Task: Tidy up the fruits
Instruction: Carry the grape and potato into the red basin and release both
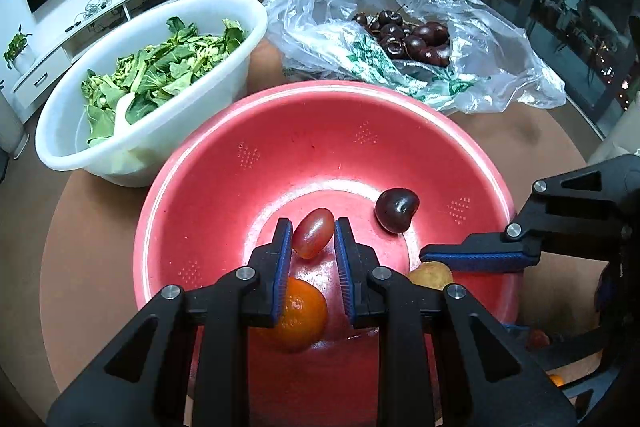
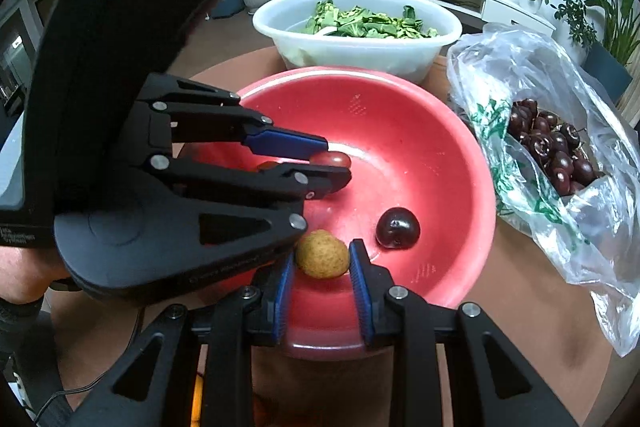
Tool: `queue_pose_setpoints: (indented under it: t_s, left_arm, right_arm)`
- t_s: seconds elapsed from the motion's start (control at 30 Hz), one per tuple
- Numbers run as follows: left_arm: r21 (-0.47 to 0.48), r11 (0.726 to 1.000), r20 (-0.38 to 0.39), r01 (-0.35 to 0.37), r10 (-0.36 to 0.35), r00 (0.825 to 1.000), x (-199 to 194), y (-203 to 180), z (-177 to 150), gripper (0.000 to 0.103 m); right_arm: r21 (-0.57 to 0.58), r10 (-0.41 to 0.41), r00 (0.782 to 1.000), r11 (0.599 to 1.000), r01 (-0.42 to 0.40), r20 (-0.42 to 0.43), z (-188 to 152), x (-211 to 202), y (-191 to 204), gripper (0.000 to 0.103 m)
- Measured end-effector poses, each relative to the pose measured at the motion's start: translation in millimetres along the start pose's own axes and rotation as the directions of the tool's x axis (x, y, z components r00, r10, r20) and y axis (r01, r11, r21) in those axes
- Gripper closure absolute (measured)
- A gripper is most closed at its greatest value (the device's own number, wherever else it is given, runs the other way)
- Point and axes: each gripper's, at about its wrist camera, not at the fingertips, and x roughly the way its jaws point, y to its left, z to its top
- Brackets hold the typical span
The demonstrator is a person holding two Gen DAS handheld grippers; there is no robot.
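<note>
Left gripper (image 1: 313,233) pinches an oval red grape tomato (image 1: 313,233) and right gripper (image 2: 322,254) a round tan longan (image 2: 322,254), both poised low inside the red plastic colander (image 2: 460,163), seemingly for release beside the dark cherry (image 2: 397,227).

The round brown table (image 1: 92,247) carries a red basin (image 1: 192,211), a white tub (image 1: 60,147) at ten o'clock of it, and a plastic bag (image 1: 512,67) at one o'clock.

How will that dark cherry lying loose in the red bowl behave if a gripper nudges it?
The cherry looks round and glossy, so it would probably roll rather than slide. It lies on the curved floor of the red bowl, so it would likely settle back toward the middle. Its shiny skin suggests it could slip from between the pads unless it is pinched squarely.
</note>
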Motion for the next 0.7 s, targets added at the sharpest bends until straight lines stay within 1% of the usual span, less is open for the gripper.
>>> queue_pose_setpoints:
  t_s: [0.27,0.33,0.4,0.47,0.53,0.57,0.7]
  left_arm:
    - [-0.017,1.0,-0.008,-0.02,0.02,1.0,6,4,-2,0.082]
    - [-0.019,1.0,-0.008,-0.025,0.024,1.0,6,5,-3,0.082]
    - [-0.018,1.0,-0.008,-0.025,0.025,1.0,7,5,-3,0.081]
    - [-0.025,0.999,0.0,-0.029,0.029,1.0,5,5,-3,0.071]
    - [-0.037,0.999,0.019,-0.027,0.028,0.999,1,7,-2,0.045]
    - [-0.039,0.999,0.026,-0.027,0.028,0.999,-1,7,-2,0.042]
    - [-0.047,0.999,0.043,-0.025,0.027,0.999,-13,6,-2,0.041]
  right_arm:
    - [-0.013,-0.005,1.0,1.0,0.005,-0.004,6,6,5,0.072]
    - [-0.014,-0.005,1.0,1.0,0.005,-0.001,7,7,7,0.066]
    - [-0.017,-0.004,1.0,1.0,0.004,0.002,7,6,9,0.062]
    - [-0.02,-0.006,1.0,1.0,0.006,0.003,6,4,10,0.061]
    - [-0.023,-0.007,1.0,1.0,0.007,0.006,5,3,11,0.06]
    - [-0.023,-0.01,1.0,1.0,0.01,0.008,5,2,12,0.06]
    - [-0.003,-0.017,1.0,1.0,0.017,0.022,1,-7,6,0.06]
